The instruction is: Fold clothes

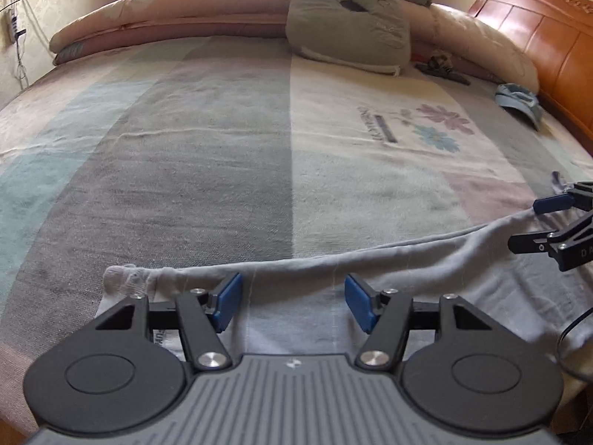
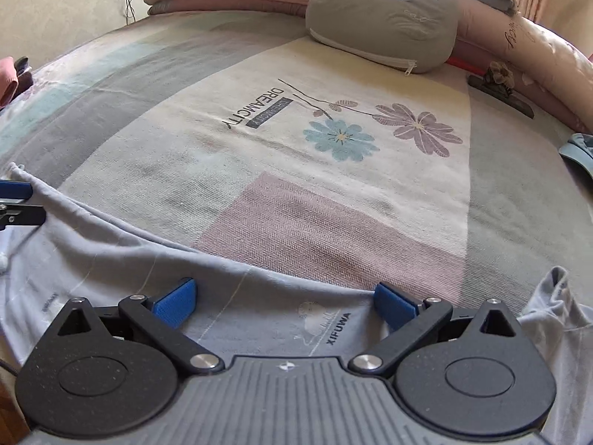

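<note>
Garment: a pale grey-blue top [image 2: 259, 319] lies spread along the near edge of the bed, faint white seam lines running across it, a small printed logo reading XIFUWA showing in the right wrist view.
Far edge: bunched into a soft roll, stretching from one gripper across to the other — a crumpled end [image 1: 126, 278] pokes out at the left.
Left gripper [image 1: 292, 302]: jaws spread wide, blue pads [image 1: 228, 302] hovering over the cloth just short of that rolled edge, nothing pinched between them.
Right gripper [image 2: 285, 304]: wide open too — pads [image 2: 174, 302] low over the fabric by the logo; contact I cannot tell.
Bedspread [image 2: 333, 204]: blocks of grey, cream, pink and teal, two printed flowers and the word DREAMCITY beyond the garment.
Far end: a grey cat-face cushion [image 1: 348, 26] leaning on folded pink quilts [image 1: 166, 18], well apart from the top.
Headboard [image 1: 548, 40]: orange-brown, at the right in the left wrist view.
</note>
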`<state>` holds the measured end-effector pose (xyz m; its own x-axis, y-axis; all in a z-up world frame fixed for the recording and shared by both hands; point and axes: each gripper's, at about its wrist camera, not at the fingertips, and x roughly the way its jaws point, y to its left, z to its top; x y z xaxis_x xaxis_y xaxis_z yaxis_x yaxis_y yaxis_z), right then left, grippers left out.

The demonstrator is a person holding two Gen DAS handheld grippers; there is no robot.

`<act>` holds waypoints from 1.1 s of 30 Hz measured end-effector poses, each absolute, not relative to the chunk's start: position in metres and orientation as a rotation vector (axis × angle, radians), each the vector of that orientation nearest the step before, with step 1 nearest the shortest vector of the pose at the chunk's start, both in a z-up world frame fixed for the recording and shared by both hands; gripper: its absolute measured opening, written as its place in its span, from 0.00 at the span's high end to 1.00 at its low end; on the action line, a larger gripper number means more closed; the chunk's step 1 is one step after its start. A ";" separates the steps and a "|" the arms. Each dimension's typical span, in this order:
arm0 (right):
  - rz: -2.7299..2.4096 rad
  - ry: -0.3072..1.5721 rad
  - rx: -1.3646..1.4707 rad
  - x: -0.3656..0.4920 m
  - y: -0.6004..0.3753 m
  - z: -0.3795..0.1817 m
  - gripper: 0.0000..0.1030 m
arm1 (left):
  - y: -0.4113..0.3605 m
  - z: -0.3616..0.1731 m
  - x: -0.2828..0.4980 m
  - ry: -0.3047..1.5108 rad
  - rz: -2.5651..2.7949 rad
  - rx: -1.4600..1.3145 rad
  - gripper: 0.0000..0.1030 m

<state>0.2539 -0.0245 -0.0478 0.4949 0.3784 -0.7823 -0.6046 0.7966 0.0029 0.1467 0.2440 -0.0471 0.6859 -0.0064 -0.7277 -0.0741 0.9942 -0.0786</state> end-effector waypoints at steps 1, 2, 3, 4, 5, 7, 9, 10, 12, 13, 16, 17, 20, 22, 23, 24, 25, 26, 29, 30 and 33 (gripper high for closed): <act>0.630 0.872 -0.288 0.249 -0.028 -0.042 0.00 | 0.243 -0.044 0.144 0.807 0.021 -0.108 0.39; 0.670 0.882 -0.297 0.243 -0.032 -0.038 0.00 | 0.241 -0.042 0.140 0.804 -0.006 -0.105 0.39; 0.708 0.891 -0.313 0.236 -0.036 -0.034 0.00 | 0.238 -0.043 0.137 0.809 -0.020 -0.089 0.38; 0.741 0.892 -0.338 0.229 -0.038 -0.033 0.00 | 0.235 -0.045 0.134 0.813 -0.034 -0.073 0.38; 0.768 0.889 -0.363 0.220 -0.041 -0.034 0.00 | 0.232 -0.046 0.131 0.818 -0.048 -0.056 0.38; 0.807 0.914 -0.421 0.204 -0.046 -0.043 0.00 | 0.232 -0.056 0.128 0.860 -0.026 -0.034 0.37; 0.800 0.909 -0.481 0.190 -0.056 -0.053 0.00 | 0.235 -0.055 0.122 0.854 -0.033 -0.044 0.37; 0.793 0.911 -0.494 0.186 -0.062 -0.055 0.00 | 0.236 -0.052 0.121 0.862 -0.035 -0.050 0.38; 0.767 0.963 -0.476 0.186 -0.072 -0.052 0.00 | 0.234 -0.042 0.120 0.850 -0.052 -0.048 0.38; 0.748 0.963 -0.460 0.187 -0.076 -0.048 0.00 | 0.229 -0.038 0.121 0.842 -0.079 -0.042 0.38; 0.687 0.919 -0.413 0.199 -0.080 -0.041 0.00 | 0.202 -0.032 0.127 0.822 -0.174 -0.022 0.38; 0.664 0.905 -0.397 0.203 -0.079 -0.040 0.00 | 0.193 -0.033 0.127 0.821 -0.201 -0.019 0.37; 0.621 0.884 -0.377 0.212 -0.085 -0.040 0.00 | 0.171 -0.038 0.126 0.829 -0.262 -0.027 0.37; 0.610 0.885 -0.387 0.213 -0.092 -0.044 0.00 | 0.167 -0.046 0.120 0.862 -0.259 -0.062 0.37; 0.605 0.886 -0.392 0.213 -0.096 -0.047 0.00 | 0.167 -0.052 0.117 0.878 -0.242 -0.081 0.37; 0.599 0.886 -0.396 0.213 -0.100 -0.049 0.00 | 0.168 -0.053 0.111 0.859 -0.224 -0.085 0.36; 0.594 0.887 -0.401 0.214 -0.104 -0.051 0.00 | 0.166 -0.053 0.107 0.867 -0.211 -0.086 0.35; 0.588 0.887 -0.406 0.214 -0.108 -0.053 0.00 | 0.166 -0.051 0.104 0.878 -0.198 -0.084 0.35; 0.602 0.886 -0.394 0.213 -0.123 -0.055 0.00 | 0.163 -0.041 0.105 0.886 -0.154 -0.102 0.35; 0.609 0.896 -0.389 0.214 -0.128 -0.054 0.00 | 0.161 -0.035 0.108 0.862 -0.147 -0.107 0.35; 0.613 0.883 -0.378 0.217 -0.144 -0.050 0.00 | 0.147 -0.023 0.125 0.805 -0.138 -0.103 0.35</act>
